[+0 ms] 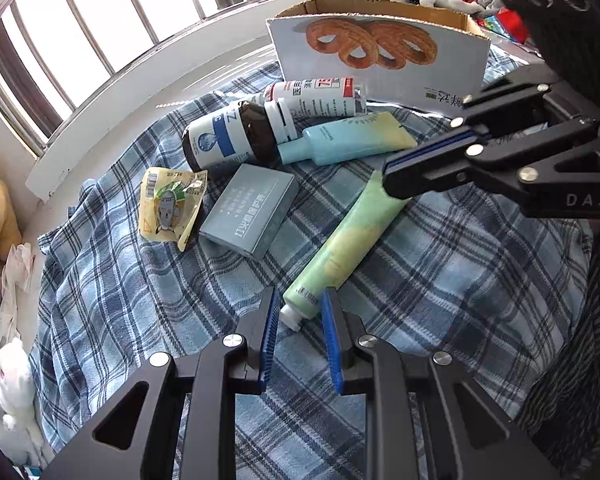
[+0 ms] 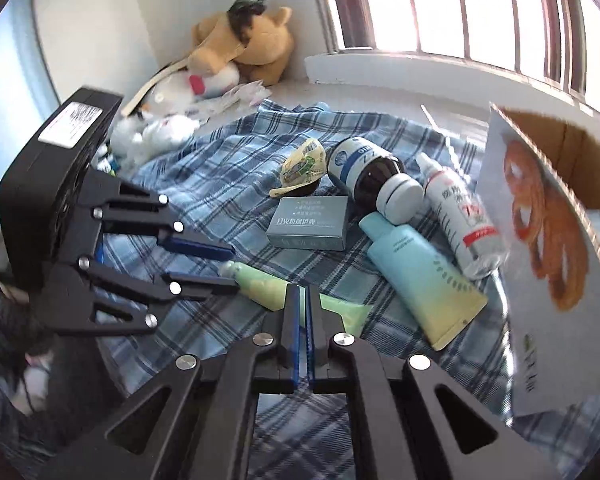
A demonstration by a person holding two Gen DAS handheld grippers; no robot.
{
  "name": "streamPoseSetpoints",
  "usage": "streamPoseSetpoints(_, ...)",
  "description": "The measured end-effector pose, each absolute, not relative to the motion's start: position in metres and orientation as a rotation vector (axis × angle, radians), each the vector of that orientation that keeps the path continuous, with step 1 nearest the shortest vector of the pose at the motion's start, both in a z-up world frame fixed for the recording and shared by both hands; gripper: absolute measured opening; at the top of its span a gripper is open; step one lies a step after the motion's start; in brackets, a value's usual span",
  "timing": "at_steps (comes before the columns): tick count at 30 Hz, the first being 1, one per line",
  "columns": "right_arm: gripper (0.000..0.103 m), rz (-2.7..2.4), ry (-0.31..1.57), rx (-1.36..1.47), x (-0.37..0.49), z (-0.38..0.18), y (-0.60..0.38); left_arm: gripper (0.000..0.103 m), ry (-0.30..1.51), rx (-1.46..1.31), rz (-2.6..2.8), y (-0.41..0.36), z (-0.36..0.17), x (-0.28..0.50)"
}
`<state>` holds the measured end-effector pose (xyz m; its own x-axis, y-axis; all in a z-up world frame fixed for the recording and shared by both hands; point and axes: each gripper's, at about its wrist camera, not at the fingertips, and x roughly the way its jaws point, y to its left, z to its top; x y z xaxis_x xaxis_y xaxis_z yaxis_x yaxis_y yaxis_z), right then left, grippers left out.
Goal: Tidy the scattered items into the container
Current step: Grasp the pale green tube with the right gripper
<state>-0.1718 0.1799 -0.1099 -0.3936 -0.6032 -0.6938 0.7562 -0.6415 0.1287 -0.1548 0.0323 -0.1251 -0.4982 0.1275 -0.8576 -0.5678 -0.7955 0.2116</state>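
A long green tube (image 1: 340, 248) (image 2: 260, 284) lies on the plaid cloth. My left gripper (image 1: 300, 296) (image 2: 236, 269) has its jaws narrowly apart around the tube's white cap end; whether the pads press on it I cannot tell. My right gripper (image 1: 386, 186) (image 2: 303, 288) is shut, with its tips at the tube's flat tail, and nothing shows between its pads. The cardboard box (image 1: 380, 52) (image 2: 548, 240), printed with pastries, stands open at the far side of the cloth.
Beyond the tube lie a grey carton (image 1: 248, 212), a yellow sachet (image 1: 172, 204), a brown bottle (image 1: 228, 136), a white bottle (image 1: 320, 96) and a blue tube (image 1: 348, 140). Plush toys (image 2: 244, 48) fill the corner. A barred window runs behind.
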Motion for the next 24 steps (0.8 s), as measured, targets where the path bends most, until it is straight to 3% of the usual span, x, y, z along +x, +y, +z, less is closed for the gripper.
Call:
streamPoseSetpoints(1, 0.003, -2.035, 0.291, 0.922, -0.173, -0.111, 0.181, 0.029, 0.684, -1.277, 2.311, 0.031, -0.127, -0.155)
streamPoseSetpoints(3, 0.028, -1.986, 0.378, 0.93, -0.176, -0.114, 0.178, 0.031, 0.708, -1.307, 2.31, 0.028, -0.133, -0.156)
streamPoseSetpoints(5, 0.04, -1.969, 0.493, 0.913, -0.176, -0.117, 0.171, 0.039, 0.713, -1.303, 2.318, 0.026, -0.134, -0.156)
streamPoseSetpoints(8, 0.04, -1.917, 0.547, 0.918, -0.181, -0.12, 0.166, 0.054, 0.71, -1.299, 2.325, 0.023, -0.133, -0.156)
streamPoseSetpoints(17, 0.042, -1.827, 0.64, 0.967, -0.185, -0.14, 0.153, 0.055, 0.657, -1.315, 2.309, 0.019, -0.134, -0.167)
streamPoseSetpoints(20, 0.026, -1.804, 0.65, 0.959, -0.177, -0.139, 0.151, 0.056, 0.647, -1.319, 2.312, 0.018, -0.134, -0.169)
streamPoseSetpoints(24, 0.023, -1.814, 0.721, 0.928, -0.158, -0.136, 0.148, 0.056, 0.673, -1.308, 2.315, 0.021, -0.135, -0.168)
